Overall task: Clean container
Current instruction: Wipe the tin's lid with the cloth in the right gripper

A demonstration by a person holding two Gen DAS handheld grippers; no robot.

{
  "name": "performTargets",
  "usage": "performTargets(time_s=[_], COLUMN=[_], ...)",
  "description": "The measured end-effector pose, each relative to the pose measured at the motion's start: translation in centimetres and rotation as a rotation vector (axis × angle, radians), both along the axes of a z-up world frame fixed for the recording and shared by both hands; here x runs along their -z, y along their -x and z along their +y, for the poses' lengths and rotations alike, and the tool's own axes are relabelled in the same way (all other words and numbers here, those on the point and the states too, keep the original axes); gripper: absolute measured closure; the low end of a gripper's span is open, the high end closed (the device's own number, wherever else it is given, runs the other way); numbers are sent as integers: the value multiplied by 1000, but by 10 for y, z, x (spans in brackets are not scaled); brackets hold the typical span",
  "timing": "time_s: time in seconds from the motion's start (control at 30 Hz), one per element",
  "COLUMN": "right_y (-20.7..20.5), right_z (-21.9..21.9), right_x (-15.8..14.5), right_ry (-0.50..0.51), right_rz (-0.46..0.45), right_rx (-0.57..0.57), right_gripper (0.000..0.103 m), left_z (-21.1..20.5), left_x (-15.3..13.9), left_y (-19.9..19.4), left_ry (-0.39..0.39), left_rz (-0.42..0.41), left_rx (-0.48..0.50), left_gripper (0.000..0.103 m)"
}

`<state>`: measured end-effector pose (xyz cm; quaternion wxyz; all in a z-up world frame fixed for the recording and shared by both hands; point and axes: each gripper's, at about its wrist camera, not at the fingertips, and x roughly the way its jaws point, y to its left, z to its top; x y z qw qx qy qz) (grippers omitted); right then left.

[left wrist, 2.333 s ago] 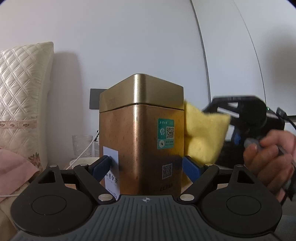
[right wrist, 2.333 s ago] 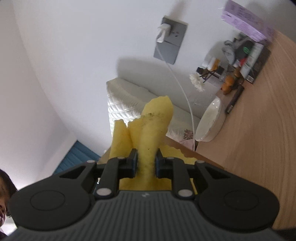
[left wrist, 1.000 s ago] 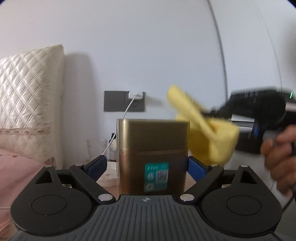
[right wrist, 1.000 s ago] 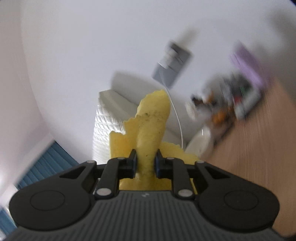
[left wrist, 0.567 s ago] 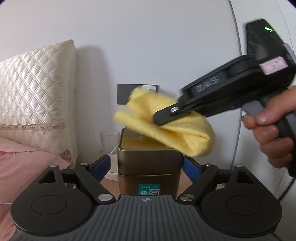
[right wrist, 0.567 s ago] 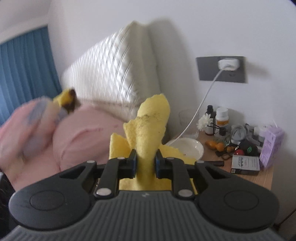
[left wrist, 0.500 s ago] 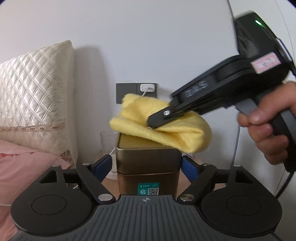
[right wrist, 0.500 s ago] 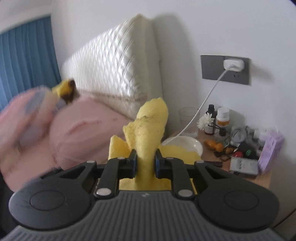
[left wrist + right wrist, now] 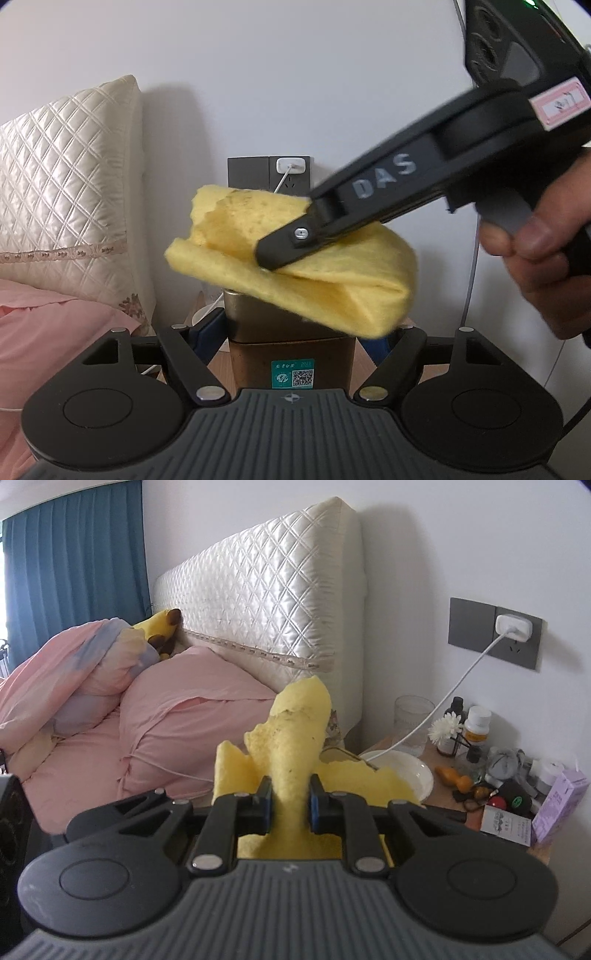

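Left gripper (image 9: 293, 328): black body showing ribbed grey top plate, two round black discs either side, silver screw heads at finger pivots, blue pads on fingertips (image 9: 207, 325).

Right gripper (image 9: 290, 805): same black build, blue pads, silver pivot screws. Side arm bearing white "DAS" lettering, pink label, silver screw near tip.

Right hand (image 9: 535, 258): bare skin showing, no sleeve visible.

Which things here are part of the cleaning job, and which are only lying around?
For the job:
- tin, between the left gripper fingers
- yellow cloth, held by the right gripper on the tin's lid

Lying about:
- bowl
- glass
- charger cable
- bottles
- purple carton
- pink bedding
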<state>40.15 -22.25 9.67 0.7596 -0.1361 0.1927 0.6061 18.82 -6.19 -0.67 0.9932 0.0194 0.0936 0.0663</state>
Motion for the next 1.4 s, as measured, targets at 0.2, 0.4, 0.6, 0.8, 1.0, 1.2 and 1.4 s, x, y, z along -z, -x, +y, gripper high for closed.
performTargets(time_s=[0.2, 0.4, 0.6, 0.8, 1.0, 1.2, 1.4], right_y=[-18, -24, -10, -3, -9, -6, 0], right_z=[-5, 7, 6, -9, -6, 2, -8], right_x=[-1, 4, 6, 4, 7, 10, 10], right_ry=[-19, -60, -67, -50, -62, -87, -83], right_rz=[0, 41, 50, 3, -1, 19, 21], right_rx=[55, 37, -4, 16, 76, 95, 61], right_gripper=[84, 84, 83, 84, 84, 83, 83], left_z=[1, 3, 3, 3, 4, 2, 0], left_x=[-1, 0, 0, 0, 0, 1, 1], left_y=[-2, -3, -3, -4, -7, 6, 4], left_ry=[-1, 1, 2, 4, 3, 7, 14], left_rz=[7, -3, -7, -6, -3, -4, -5], left_rx=[2, -2, -6, -9, -10, 2, -13], left_gripper=[24, 24, 24, 24, 24, 24, 24])
